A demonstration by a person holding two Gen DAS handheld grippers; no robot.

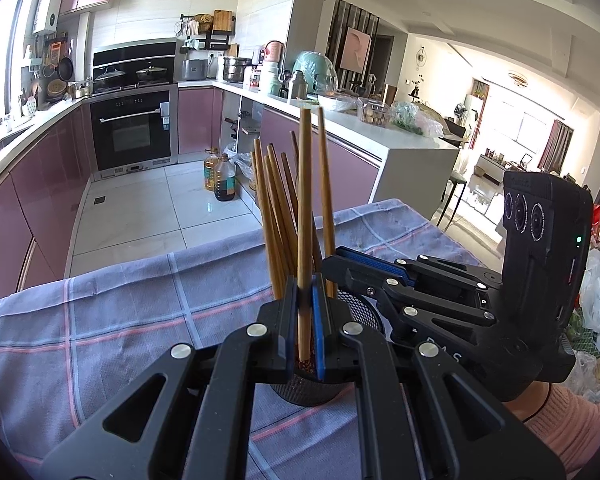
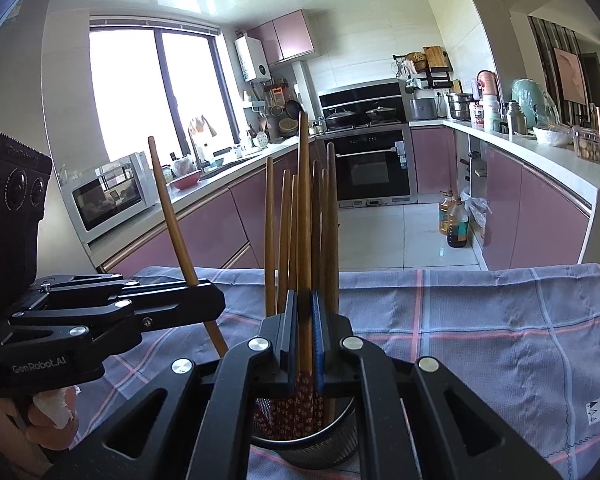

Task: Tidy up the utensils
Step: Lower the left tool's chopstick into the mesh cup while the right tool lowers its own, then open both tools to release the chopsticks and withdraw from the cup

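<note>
Tools (image 1: 305,320) (image 2: 303,332) each pinch tapered wooden chopsticks (image 1: 305,208) over mesh cup (image 2: 320,446).

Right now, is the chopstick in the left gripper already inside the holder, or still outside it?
Outside. The left gripper grips its chopstick tilted, beside the mesh holder; its lower tip ends above the cloth.

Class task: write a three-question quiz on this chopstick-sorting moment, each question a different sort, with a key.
1. True or false: the left gripper is empty.
2. Multiple choice: the mesh holder stands on A) a bare counter, B) a checked cloth, C) the floor.
3. Fill in: the right gripper is shut on a ____.

Key: 1 false, it is shut on a chopstick; 2 B; 3 chopstick, upright over the holder among the others.
</note>
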